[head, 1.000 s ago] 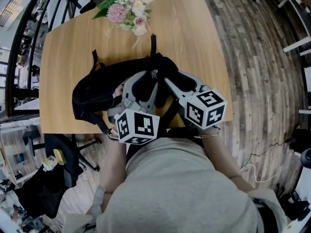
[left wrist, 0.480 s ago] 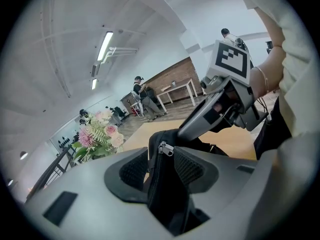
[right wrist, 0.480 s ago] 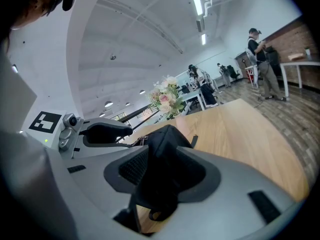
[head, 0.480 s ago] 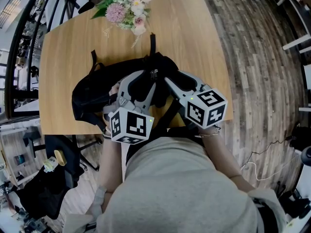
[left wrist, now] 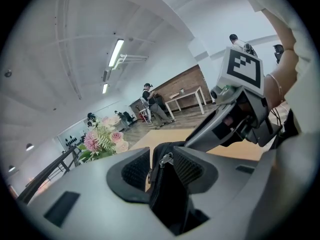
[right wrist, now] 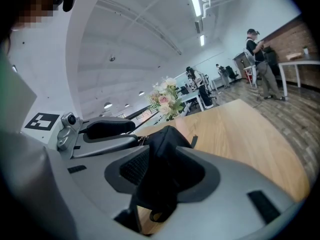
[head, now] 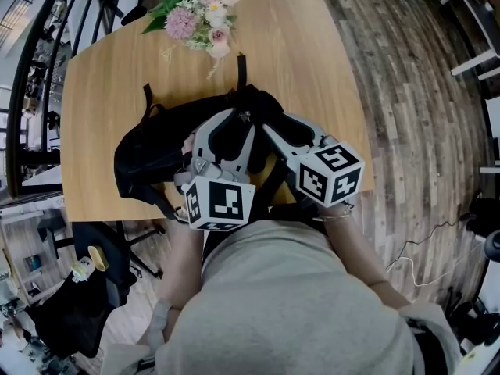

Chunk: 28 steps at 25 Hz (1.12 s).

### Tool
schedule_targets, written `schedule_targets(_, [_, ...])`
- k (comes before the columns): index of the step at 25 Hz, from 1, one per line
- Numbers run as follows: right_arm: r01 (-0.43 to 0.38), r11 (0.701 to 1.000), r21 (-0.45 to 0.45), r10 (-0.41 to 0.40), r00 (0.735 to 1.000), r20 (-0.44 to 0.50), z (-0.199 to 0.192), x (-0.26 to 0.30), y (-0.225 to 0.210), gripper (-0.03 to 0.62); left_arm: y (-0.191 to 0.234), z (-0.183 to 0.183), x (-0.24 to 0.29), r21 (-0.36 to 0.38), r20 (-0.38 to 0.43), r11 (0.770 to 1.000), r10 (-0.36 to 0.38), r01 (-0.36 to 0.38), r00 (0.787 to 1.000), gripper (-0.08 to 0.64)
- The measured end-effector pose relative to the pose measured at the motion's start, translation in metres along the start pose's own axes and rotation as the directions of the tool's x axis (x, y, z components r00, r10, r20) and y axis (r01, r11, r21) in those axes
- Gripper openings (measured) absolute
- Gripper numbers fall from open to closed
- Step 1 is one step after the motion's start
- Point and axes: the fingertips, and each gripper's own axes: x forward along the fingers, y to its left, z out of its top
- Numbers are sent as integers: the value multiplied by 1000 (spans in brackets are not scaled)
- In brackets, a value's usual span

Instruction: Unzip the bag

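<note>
A black backpack [head: 156, 143] lies on the wooden table [head: 312, 45], close to its near edge. My left gripper [head: 244, 122] reaches to the bag's top and is shut on the zipper line. In the left gripper view the metal zipper slider [left wrist: 167, 159] sticks out at the tips of the left gripper [left wrist: 161, 163], with black fabric pinched between the pads. My right gripper [head: 264, 128] comes in from the right, right beside the left one. The right gripper view shows the right gripper [right wrist: 160, 156] shut on a fold of the bag's black fabric [right wrist: 167, 139].
A bunch of pink and white flowers [head: 195, 18] lies at the table's far edge, beyond the bag. A black office chair [head: 109, 248] stands at the near left corner. Wood-plank floor [head: 422, 116] runs along the right side. Other people stand far off in the room.
My left gripper swung slightly left and then back again. Both grippers have kept their hold on the bag's top; the bag has barely shifted.
</note>
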Motion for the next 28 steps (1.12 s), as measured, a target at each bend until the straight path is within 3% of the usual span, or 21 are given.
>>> schedule_targets(3, [-3,1000,-2,3,1000,0,0,-1,1,149,2,3,1,-11,7,999,51,-51,999,126])
schedule_targets(7, [-7,1000,-4,7,1000,-2,1,-1,1,147,-2,-1,7,-40,-17,998,54,-55,998,109])
schedule_targets(17, [-26,1000,-8,26,1000,-11,1,0,3,133,2,-14,7,-208,-73,971,109,-122,991,84])
schedule_targets(24, [-38,999,-12,38,999,-14,1,1,4,127,5,-18,0,-213,-71,969,114,-126,991,42])
schedule_targets(28, [-57,998,-9,57,998,-21,1,2,6,120,3,-18,-1,-152,-85,982,100,-112,991,24])
